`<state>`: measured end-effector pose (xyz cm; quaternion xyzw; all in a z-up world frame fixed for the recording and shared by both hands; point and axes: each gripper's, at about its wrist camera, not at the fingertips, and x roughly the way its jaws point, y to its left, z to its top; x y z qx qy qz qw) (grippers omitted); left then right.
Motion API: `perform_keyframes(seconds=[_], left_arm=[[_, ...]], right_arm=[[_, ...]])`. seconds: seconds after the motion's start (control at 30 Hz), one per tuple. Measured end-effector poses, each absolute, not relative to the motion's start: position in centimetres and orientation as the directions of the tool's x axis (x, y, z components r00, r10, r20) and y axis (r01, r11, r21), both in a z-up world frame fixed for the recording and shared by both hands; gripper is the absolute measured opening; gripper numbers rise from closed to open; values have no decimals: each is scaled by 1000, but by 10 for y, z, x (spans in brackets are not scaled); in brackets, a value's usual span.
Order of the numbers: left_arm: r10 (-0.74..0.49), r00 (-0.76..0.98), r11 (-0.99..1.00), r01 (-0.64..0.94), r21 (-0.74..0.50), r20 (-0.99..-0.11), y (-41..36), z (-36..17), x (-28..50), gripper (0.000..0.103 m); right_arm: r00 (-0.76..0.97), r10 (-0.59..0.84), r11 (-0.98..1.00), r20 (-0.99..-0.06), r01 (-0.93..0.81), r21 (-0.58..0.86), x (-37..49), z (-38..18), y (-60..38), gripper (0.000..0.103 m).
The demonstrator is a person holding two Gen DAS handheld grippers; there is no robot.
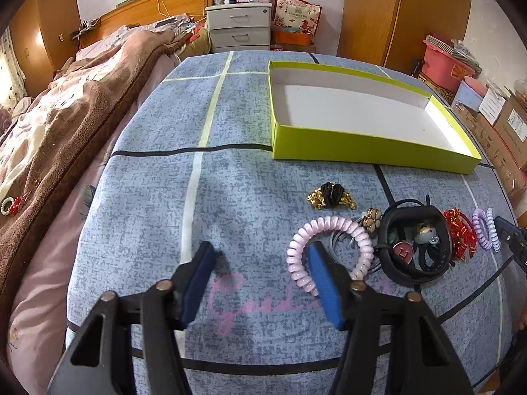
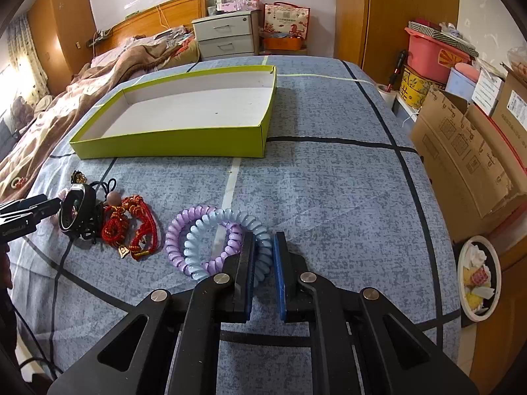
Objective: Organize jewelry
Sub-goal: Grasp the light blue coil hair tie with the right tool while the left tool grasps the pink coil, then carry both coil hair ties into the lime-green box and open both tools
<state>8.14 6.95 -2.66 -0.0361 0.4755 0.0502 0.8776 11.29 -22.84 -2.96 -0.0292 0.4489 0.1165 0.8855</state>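
A green tray point(image 1: 362, 148) with a white inside sits on the blue bedspread; it also shows in the right wrist view point(image 2: 171, 143). My left gripper point(image 1: 262, 253) is open, its right finger inside a pink coil hair tie point(image 1: 324, 227). Beside it lie a black and gold clip point(image 1: 331, 196), a flower brooch point(image 1: 372, 219), a black band point(image 1: 413, 240) around small pieces, and red cords point(image 1: 459, 233). My right gripper point(image 2: 264, 240) is nearly shut around the blue coil tie point(image 2: 227, 227), which overlaps a purple coil tie point(image 2: 179, 233).
A brown blanket point(image 1: 66, 125) covers the bed's left side. Cardboard boxes point(image 2: 467, 151) and a bin point(image 2: 479, 278) stand off the right edge. A nightstand point(image 1: 238, 26) is at the back. The left gripper shows at the left of the right wrist view point(image 2: 29, 214).
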Motion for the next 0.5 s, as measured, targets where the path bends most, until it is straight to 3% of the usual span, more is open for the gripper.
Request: perform_keyframes(seconds=[0.23, 0.5], left_arm=[[25, 548, 996, -89, -29, -836, 67, -24, 83, 14], [-6, 564, 993, -95, -72, -825, 73, -19, 82, 11]], right_arm=[[582, 195, 972, -790, -224, 75, 113, -26, -232, 10], [599, 221, 970, -769, -220, 107, 112, -16, -234, 10]])
